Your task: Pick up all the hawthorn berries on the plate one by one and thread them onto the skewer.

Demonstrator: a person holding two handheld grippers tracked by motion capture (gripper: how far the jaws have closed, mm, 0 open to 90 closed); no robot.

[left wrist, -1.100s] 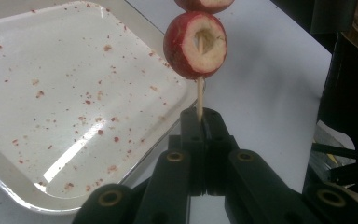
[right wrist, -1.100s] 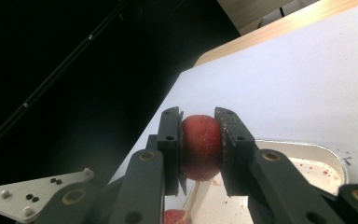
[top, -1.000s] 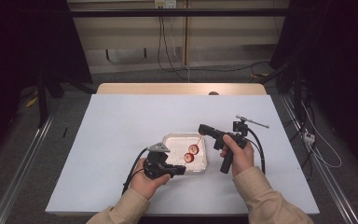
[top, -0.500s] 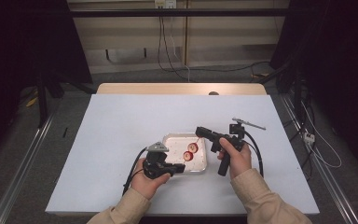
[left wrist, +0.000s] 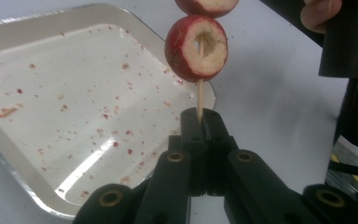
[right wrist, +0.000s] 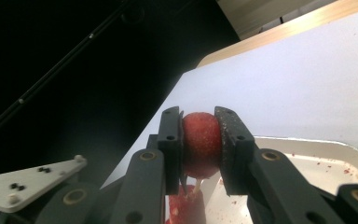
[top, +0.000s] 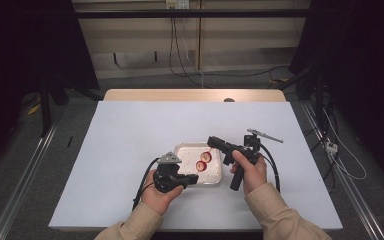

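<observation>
Black fingers tight on a thin skewer through a cored red fruit, above a speckled tray.

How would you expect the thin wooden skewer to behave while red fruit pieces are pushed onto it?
The skewer looks thin, so it would probably flex or snap under sideways force. Clamped at its very end by the left claw, it may pivot. The cored fruit piece on it looks soft and moist, so the piece in the right claw may slip or bruise.

- High view: fixed above the near side, looking forward and down over the whole counter.
- Both gripper views: riding close behind their jaws, sharing the tray and the skewered fruit.
</observation>
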